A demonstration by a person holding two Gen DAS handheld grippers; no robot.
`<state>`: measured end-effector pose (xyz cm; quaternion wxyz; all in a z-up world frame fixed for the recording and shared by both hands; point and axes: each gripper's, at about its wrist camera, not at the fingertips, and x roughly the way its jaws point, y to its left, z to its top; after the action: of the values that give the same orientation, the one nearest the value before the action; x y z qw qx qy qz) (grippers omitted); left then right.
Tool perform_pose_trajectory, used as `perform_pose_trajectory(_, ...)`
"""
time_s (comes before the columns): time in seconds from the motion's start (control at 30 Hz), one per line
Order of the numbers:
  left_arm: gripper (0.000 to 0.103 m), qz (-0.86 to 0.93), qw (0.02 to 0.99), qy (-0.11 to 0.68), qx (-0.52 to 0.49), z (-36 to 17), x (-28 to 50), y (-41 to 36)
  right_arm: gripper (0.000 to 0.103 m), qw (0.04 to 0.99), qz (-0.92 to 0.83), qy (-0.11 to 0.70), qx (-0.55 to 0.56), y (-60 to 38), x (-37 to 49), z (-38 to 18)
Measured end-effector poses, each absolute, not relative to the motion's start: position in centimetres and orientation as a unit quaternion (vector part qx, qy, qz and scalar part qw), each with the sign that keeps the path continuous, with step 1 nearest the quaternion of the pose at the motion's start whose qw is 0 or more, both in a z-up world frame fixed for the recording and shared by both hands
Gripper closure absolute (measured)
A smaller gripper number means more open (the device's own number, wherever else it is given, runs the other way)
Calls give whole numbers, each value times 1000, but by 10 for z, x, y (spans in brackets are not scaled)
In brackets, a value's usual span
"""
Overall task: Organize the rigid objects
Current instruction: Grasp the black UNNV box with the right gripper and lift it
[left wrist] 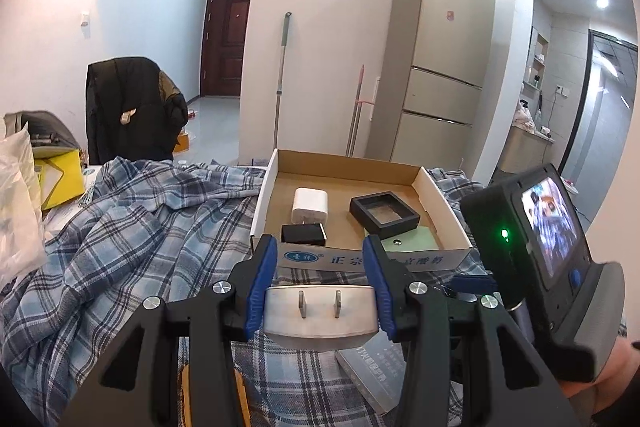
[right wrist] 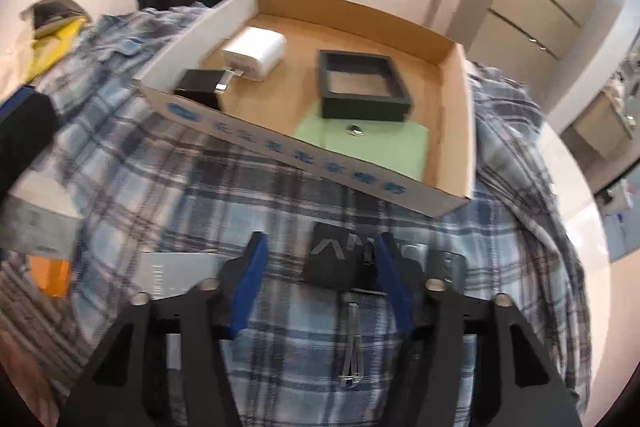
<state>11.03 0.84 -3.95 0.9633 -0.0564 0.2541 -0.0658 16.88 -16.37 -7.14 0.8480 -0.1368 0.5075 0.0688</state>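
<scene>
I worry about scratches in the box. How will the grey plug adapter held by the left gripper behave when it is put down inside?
The plug adapter looks rigid and smooth, so it may slide in the left gripper. Its curved edge could let it rock. Its metal prongs might scrape the cardboard box.

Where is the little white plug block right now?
The white charger lies inside the cardboard box, in its far-left part in the right wrist view, just behind the small black charger and left of the black tray.
</scene>
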Motion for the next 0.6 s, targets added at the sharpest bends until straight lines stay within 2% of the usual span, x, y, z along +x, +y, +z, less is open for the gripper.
perform_pose_trajectory(0.13,56,-61,964,253,-59,-40,110,10,39,846,55,498,-180,-157,172,-77)
perform_pose_trajectory(0.47,56,-59,965,249,-60,-37,107,10,43,848,113,505,-116,-153,162,-66)
perform_pose_trajectory(0.6,56,-59,965,248,-63,-36,107,13,54,845,123,509,-109,-145,161,-65)
